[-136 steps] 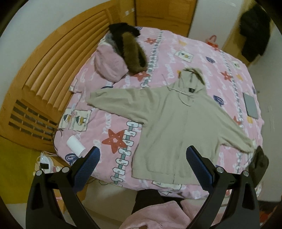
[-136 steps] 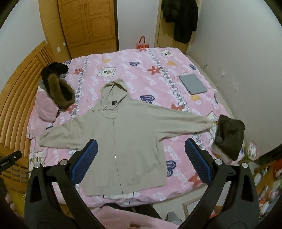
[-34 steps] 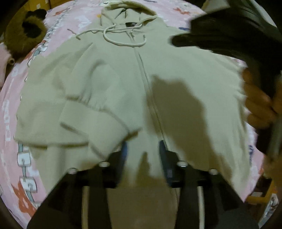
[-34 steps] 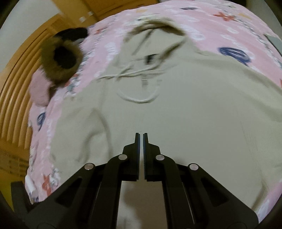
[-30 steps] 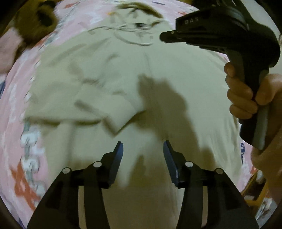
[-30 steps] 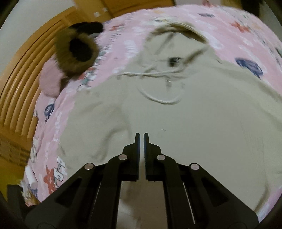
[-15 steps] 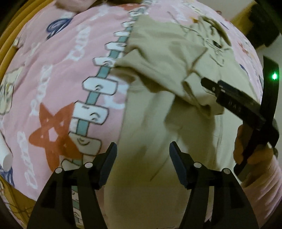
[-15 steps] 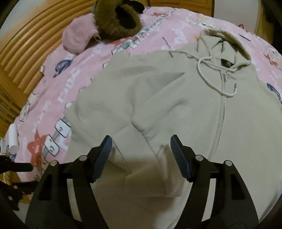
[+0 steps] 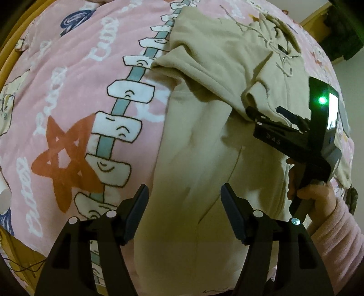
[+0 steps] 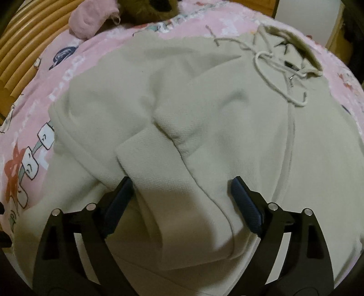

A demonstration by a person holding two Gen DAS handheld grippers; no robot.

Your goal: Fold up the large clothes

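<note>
A beige zip hoodie (image 9: 204, 141) lies front up on the pink bed (image 9: 68, 91), its left sleeve (image 10: 173, 159) folded in over the chest. My left gripper (image 9: 184, 211) is open and empty, low over the hoodie's left side edge near the hem. My right gripper (image 10: 179, 202) is open, its jaws on either side of the folded sleeve's cuff end, close over the fabric. It also shows in the left wrist view (image 9: 266, 113), held in a hand at the cuff. The hood and drawstrings (image 10: 279, 63) lie at the far end.
A pink garment (image 10: 91, 16) and a brown fur-trimmed one (image 10: 147, 9) lie at the head of the bed beside the slatted wooden headboard (image 10: 25, 52). The bed's near edge runs just under my left gripper. A dark coat (image 9: 341, 25) hangs at the far wall.
Both grippers have opened wide and come down close to the hoodie. The left one swung to the left side edge; the right one moved to the folded sleeve's cuff.
</note>
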